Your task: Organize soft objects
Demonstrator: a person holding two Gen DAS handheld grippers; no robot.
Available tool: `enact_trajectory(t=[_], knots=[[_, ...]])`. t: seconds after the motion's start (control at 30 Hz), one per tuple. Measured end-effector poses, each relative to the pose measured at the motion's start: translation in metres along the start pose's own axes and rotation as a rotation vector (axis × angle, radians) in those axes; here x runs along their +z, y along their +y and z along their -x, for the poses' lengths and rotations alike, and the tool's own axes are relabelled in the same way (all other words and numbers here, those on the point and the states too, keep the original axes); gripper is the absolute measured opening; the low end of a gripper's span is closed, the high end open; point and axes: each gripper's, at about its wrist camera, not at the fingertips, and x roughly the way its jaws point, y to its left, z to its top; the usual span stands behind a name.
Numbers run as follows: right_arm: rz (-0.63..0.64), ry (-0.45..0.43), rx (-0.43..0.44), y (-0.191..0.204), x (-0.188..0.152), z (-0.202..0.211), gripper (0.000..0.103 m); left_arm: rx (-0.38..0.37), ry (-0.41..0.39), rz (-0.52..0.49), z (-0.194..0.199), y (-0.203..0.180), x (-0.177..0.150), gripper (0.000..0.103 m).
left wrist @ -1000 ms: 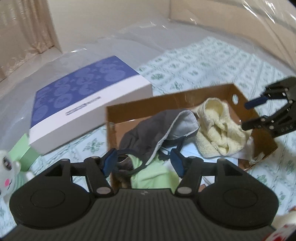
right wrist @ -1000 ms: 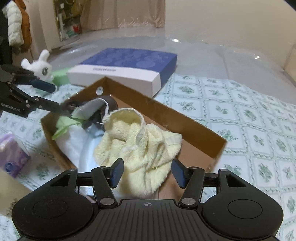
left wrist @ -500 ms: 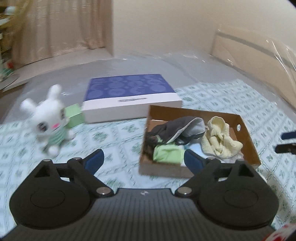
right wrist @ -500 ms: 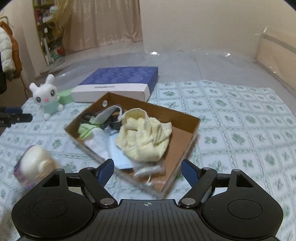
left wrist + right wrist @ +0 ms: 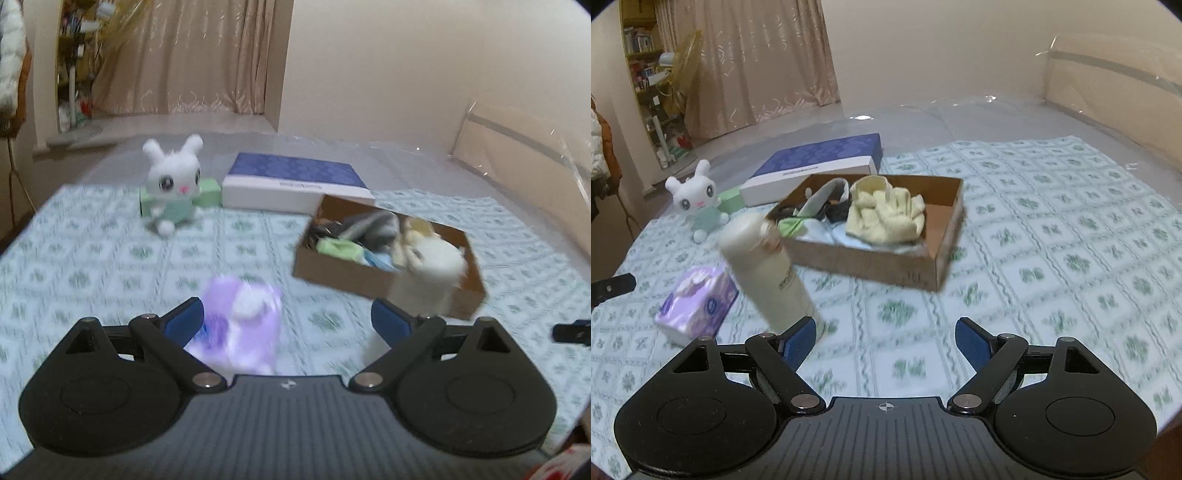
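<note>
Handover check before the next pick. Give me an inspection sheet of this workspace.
Surface: green-patterned cloth over a plastic-wrapped bed.
Job's things: cardboard tray holding yellow towel, grey and green cloths; plush bunny and purple tissue pack outside it.
Clutter: cream bottle upright; blue-lidded box; green box.
Grippers: left claw and right claw open, empty.
Cables: nothing seen.
Surroundings: curtain, shelves.

The left tool (image 5: 287, 320) is matte black with a ribbed grey centre plate, blue finger pads (image 5: 184, 319) and silver pivot screws. The right tool (image 5: 885, 341) matches it, with a small crosshair mark on its plate.
</note>
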Motion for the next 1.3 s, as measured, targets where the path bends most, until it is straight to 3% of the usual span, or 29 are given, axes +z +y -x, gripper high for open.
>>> enact_trajectory(t=[0.4,0.67,0.87,1.3], knots=[[-0.026,-0.025,-0.027,0.027,-0.047,0.055,0.082,-0.013,0.090,0.033,0.056,-0.027,-0.062,0.096],[0.013,-0.012,-0.007,0.048,-0.067,0.072,0.082,0.030,0.109,0.012,0.086,-0.043,-0.086,0.096],[0.090,-0.007,-0.030,0.064,-0.086,0.075,0.082,0.038,0.110,0.001,0.103,-0.053,-0.099,0.096],[0.085,-0.011,-0.022,0.058,-0.101,0.078,0.082,0.081,0.124,0.014,0.111,-0.057,-0.109,0.096]])
